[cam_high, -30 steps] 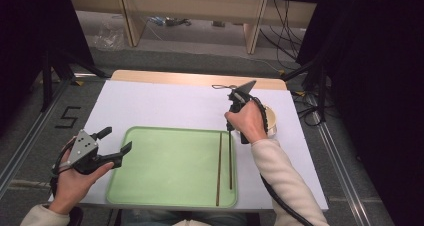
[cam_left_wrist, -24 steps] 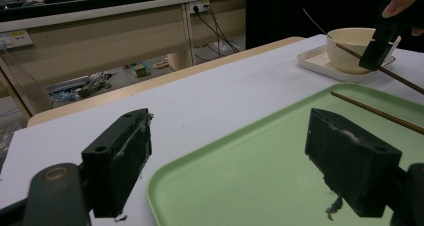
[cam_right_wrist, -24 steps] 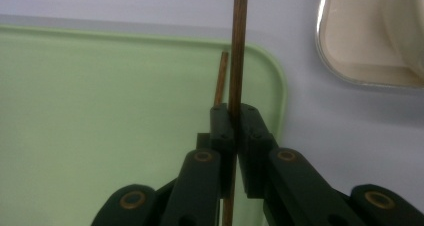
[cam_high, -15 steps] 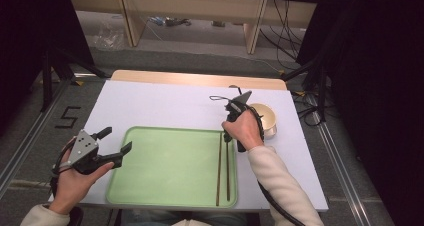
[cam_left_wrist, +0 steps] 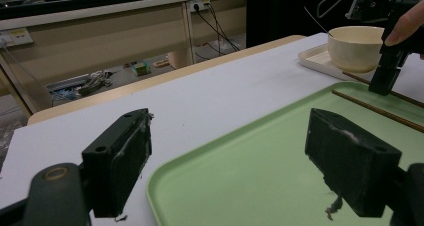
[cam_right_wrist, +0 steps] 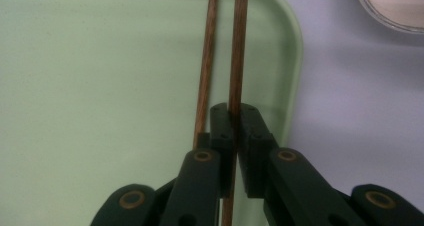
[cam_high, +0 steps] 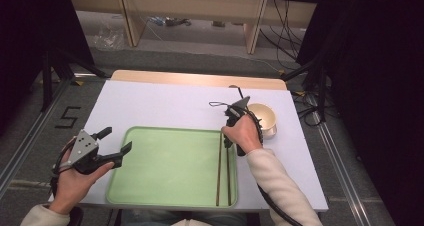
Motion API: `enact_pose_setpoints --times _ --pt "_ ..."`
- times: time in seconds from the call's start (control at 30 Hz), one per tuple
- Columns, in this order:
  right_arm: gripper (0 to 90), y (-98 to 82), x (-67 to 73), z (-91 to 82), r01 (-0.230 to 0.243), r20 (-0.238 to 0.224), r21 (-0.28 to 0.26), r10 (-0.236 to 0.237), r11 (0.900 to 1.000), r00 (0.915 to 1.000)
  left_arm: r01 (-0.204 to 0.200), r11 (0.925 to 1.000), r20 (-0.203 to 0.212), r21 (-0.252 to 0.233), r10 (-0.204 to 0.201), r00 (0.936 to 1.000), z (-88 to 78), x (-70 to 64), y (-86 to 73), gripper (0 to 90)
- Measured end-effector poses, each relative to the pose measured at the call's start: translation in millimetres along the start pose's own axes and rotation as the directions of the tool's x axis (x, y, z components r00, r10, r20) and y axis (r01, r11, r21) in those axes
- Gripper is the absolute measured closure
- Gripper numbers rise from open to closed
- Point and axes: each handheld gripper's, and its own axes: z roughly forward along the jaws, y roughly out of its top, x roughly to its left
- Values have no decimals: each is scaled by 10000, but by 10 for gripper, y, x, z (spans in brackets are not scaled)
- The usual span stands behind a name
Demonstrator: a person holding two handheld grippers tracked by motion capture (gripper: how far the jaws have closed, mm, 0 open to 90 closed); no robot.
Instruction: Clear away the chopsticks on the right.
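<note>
Two brown chopsticks run lengthwise along the right side of a green tray (cam_high: 165, 161). My right gripper (cam_high: 228, 142) points down over their far ends, shut on the right-hand chopstick (cam_right_wrist: 239, 41). The other chopstick (cam_right_wrist: 206, 61) lies free just to its left on the tray (cam_right_wrist: 100, 86). In the high view they show as two parallel chopsticks (cam_high: 219, 171). My left gripper (cam_high: 116, 139) hovers at the tray's left edge, open, nothing between its jaws. In the left gripper view (cam_left_wrist: 235, 166) the jaws stand wide over the tray rim (cam_left_wrist: 165, 186), with the right gripper (cam_left_wrist: 387, 76) far off.
A cream bowl (cam_high: 263, 118) stands right of the tray on a small white tray (cam_left_wrist: 315, 61), close behind my right hand. The white tabletop (cam_high: 160, 106) stretches beyond the tray. Cables and shelving lie on the floor past the table's far edge.
My right hand has come down and toward the near side with its chopstick, bringing it low beside the other one on the tray. The left hand has stayed put.
</note>
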Motion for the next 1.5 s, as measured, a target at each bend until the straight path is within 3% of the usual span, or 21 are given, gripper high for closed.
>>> enact_pose_setpoints --times 0.1,0.17,0.2,0.37,0.4,0.47,0.6,0.63,0.67,0.73,0.83,0.87,1.03,1.07,1.1,1.17,1.2,1.3,1.37,1.4,1.5 --pt "870 0 -11 20 156 101 -157 -154 9998 9998 0 10000 2 0 0 10000 -1 1 0 184" --pt "868 0 10 36 -216 115 -14 216 9998 9997 2 10000 7 -11 -2 10000 -1 -1 0 183" --pt "868 2 -17 53 177 161 -128 -175 9998 9997 -16 10000 -7 -11 16 10000 -2 0 1 183" --pt "865 9 0 68 -176 160 231 173 9996 9997 -87 10000 -5 -22 87 10000 -5 5 3 184" --pt "862 14 1 114 -140 208 -272 145 9995 9997 -84 10000 -4 -22 84 10000 -4 5 3 184" --pt "862 16 -1 119 -190 174 -147 192 9997 9997 -91 10000 -4 -26 91 10000 -5 5 4 184" --pt "858 16 36 119 -790 261 119 786 9968 9966 -91 10000 -6 -30 91 10000 -5 5 3 184" --pt "857 16 -1 137 -330 224 -39 331 9994 9992 -91 10000 -6 -30 91 10000 -5 5 3 184" --pt "856 13 27 133 -755 288 110 752 9971 9968 -87 10000 -12 -33 87 10000 -5 5 4 184" --pt "853 13 14 143 -513 317 42 511 9987 9982 -90 10000 -2 -37 90 10000 -5 4 4 184" --pt "850 13 38 143 -697 380 113 692 9975 9969 -87 10000 -5 -29 87 10000 -5 3 4 184" --pt "845 15 -14 171 73 347 -204 -66 9998 9994 -94 9999 -13 -43 94 10000 -6 4 5 184" --pt "827 14 -3 168 158 383 -172 -152 9997 9992 -85 10000 -7 -37 85 10000 -5 5 4 184" --pt "819 9 35 147 -305 413 77 302 9995 9987 -86 10000 -8 -44 86 10000 -6 5 4 184" --pt "815 9 39 143 -315 395 106 311 9994 9987 -90 10000 -11 -40 90 10000 -7 6 4 184" --pt "811 7 36 141 -226 414 105 221 9997 9989 -84 10000 -10 -46 84 10000 -7 5 5 185" --pt "791 9 0 147 425 491 -196 -415 9989 9979 -87 10000 -8 -45 87 10000 -7 5 5 184" --pt "767 8 28 80 223 482 46 -225 9997 9986 -100 9999 5 -52 100 10000 -7 5 5 185" --pt "755 -1 47 78 148 536 -277 -133 9995 9985 -100 9999 14 -68 100 9999 -6 4 5 184" --pt "748 6 13 58 739 528 -245 -725 9970 9960 -53 10000 29 -80 53 10000 -5 1 4 184" --pt "717 -5 22 -8 885 536 -796 -844 9929 9950 -44 9999 31 -117 44 10000 -10 -1 7 185"
